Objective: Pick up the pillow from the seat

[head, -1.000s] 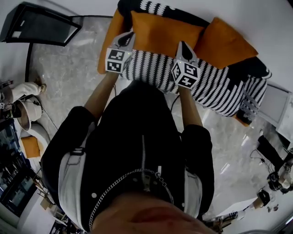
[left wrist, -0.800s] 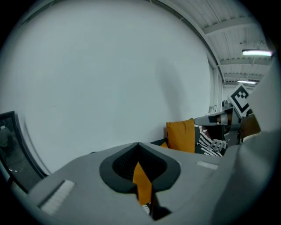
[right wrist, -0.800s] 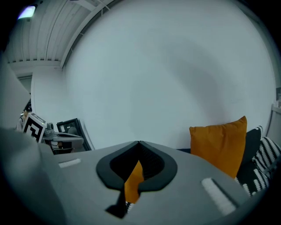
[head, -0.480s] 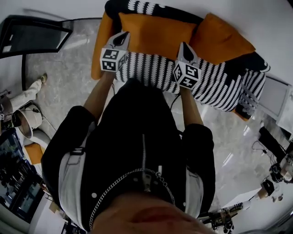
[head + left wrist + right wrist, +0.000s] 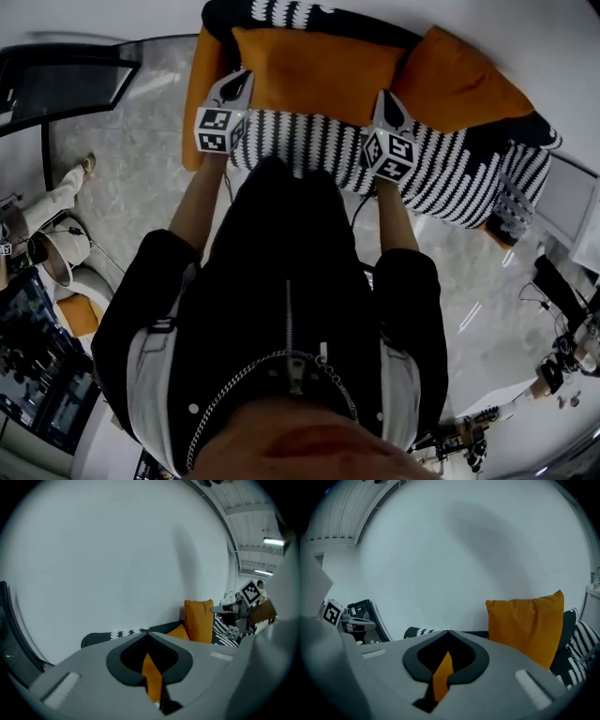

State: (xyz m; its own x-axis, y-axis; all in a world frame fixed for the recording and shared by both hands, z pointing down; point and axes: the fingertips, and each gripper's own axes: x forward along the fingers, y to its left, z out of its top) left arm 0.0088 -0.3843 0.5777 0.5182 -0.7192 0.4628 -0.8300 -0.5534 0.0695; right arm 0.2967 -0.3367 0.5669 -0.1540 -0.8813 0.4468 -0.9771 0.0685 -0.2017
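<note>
Head view, looking steeply down over the person's black jacket (image 5: pixel 291 281). A sofa (image 5: pixel 441 178) with a black-and-white striped seat stands against a white wall (image 5: pixel 562 47). The pillow (image 5: pixel 319 73), orange and oblong, lies at the back of the seat and leans on the backrest. Its long axis runs left to right along the backrest, and its broad face is turned towards the person. A second orange pillow (image 5: pixel 459 84) stands just beside its right end, set at an angle. An orange armrest (image 5: pixel 197 89) bounds the seat on the left. A dark-framed glass panel (image 5: pixel 56 84) rests on the marble floor (image 5: pixel 141 169), well apart from the sofa.

The left tool (image 5: pixel 240 82) hangs over the pillow's left end and the right tool (image 5: pixel 385 99) over its right end. Nothing lies between either tool and the pillow. In the left gripper view the left tool (image 5: pixel 147 633) has its jaws drawn together, with only a thin orange sliver of pillow showing through the slit behind the tips. The right gripper view shows the right tool (image 5: pixel 448 632) in the same state, and the second pillow (image 5: pixel 527 625) upright beyond it. Neither tool grips anything.

Compared with a second earlier, the two tools stand wider apart: they were then nearer the pillow's middle. The pillow itself has not shifted on the seat.
</note>
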